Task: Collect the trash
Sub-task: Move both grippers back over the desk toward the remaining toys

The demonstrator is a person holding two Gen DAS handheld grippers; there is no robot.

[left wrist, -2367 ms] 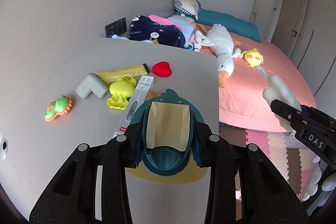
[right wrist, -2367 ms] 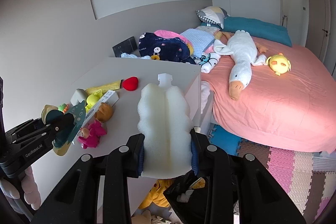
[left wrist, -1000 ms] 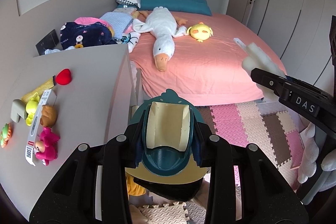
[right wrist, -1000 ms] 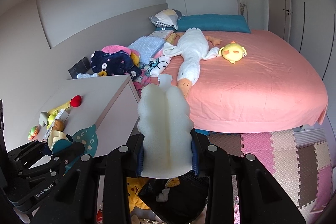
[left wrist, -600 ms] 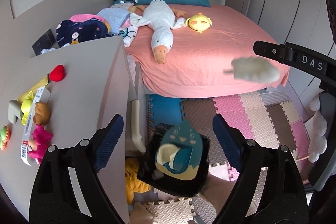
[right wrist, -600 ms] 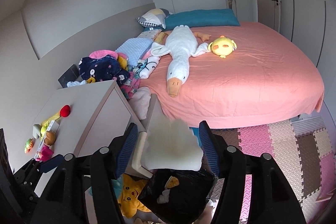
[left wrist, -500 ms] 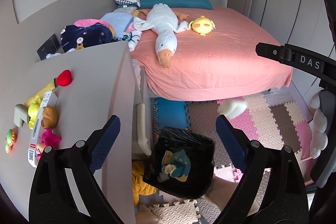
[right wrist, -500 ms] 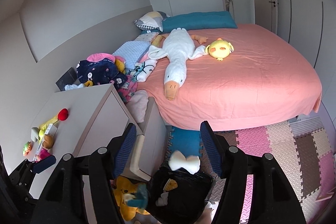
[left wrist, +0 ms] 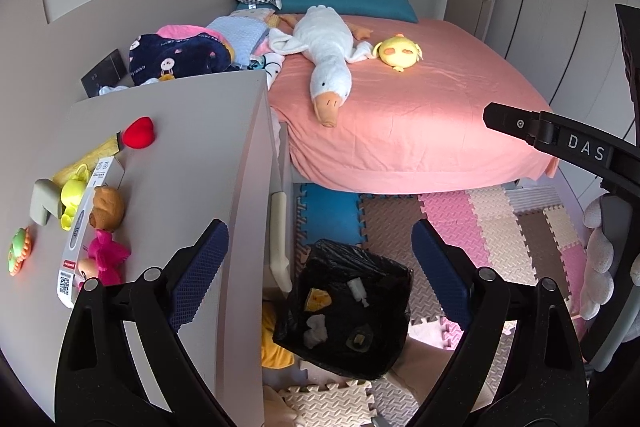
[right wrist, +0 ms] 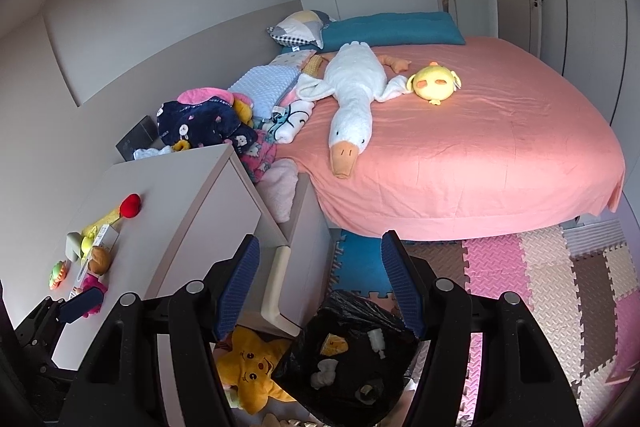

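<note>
A bin lined with a black bag (left wrist: 348,311) stands on the floor beside the white cabinet (left wrist: 192,155). It holds scraps of trash, among them white foam pieces (left wrist: 356,287) and a yellow-edged piece (left wrist: 316,298). The bin also shows in the right wrist view (right wrist: 352,359). My left gripper (left wrist: 320,267) is open and empty above the bin. My right gripper (right wrist: 320,283) is open and empty above the bin too; its arm (left wrist: 560,139) crosses the left wrist view at the right.
On the cabinet top lie a red heart (left wrist: 138,133), a long white box (left wrist: 86,223), a yellow toy (left wrist: 74,189), a grey corner piece (left wrist: 42,201) and small plush toys (left wrist: 106,251). A pink bed (left wrist: 400,115) with a goose plush (left wrist: 328,55) lies behind. Foam mats (left wrist: 480,227) cover the floor. A yellow star plush (right wrist: 252,367) lies by the bin.
Both grippers opened over the bin. The teal duck-shaped piece from the left and the white foam piece from the right dropped into the black bag. Both grippers rose slightly.
</note>
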